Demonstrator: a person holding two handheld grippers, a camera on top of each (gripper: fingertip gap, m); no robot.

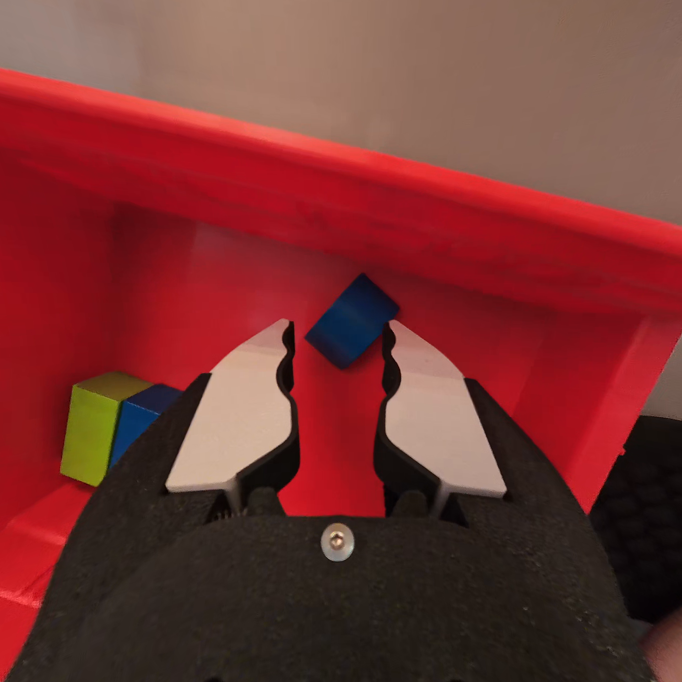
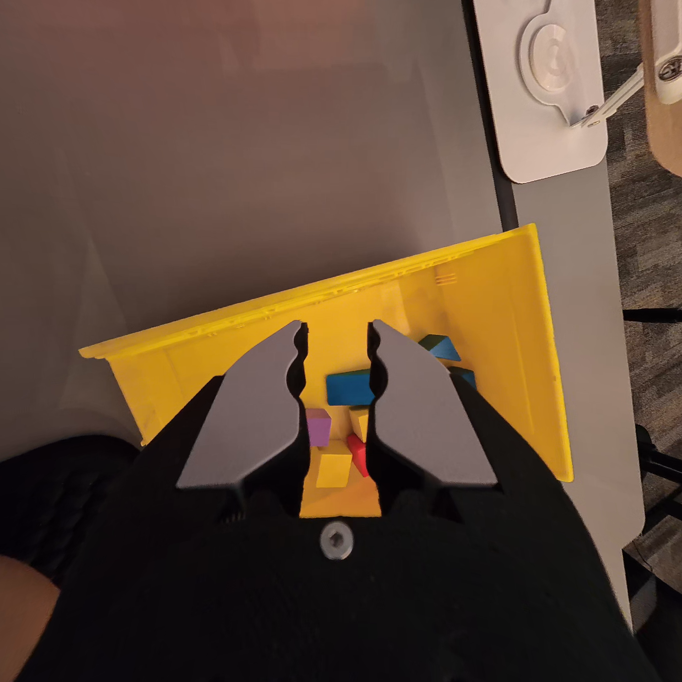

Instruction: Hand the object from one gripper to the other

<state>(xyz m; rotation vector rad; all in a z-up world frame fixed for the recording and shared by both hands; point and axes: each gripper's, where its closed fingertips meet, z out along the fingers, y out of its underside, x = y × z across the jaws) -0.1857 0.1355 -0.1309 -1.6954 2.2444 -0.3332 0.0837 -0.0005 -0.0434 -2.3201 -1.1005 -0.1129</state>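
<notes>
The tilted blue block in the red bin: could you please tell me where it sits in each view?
Left wrist view: tilted blue block on the red bin floor, just beyond the open left tool.
Right wrist view: not in it.
Shared landmark: the grey tabletop.

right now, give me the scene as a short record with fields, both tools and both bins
left tool: open, empty, aimed at a blue block just beyond its tips
red bin: holds that blue block, plus a green block touching a second blue block
right tool: open, empty, over the yellow bin
yellow bin contents: blue, purple, yellow and red blocks
handover: not started
</notes>
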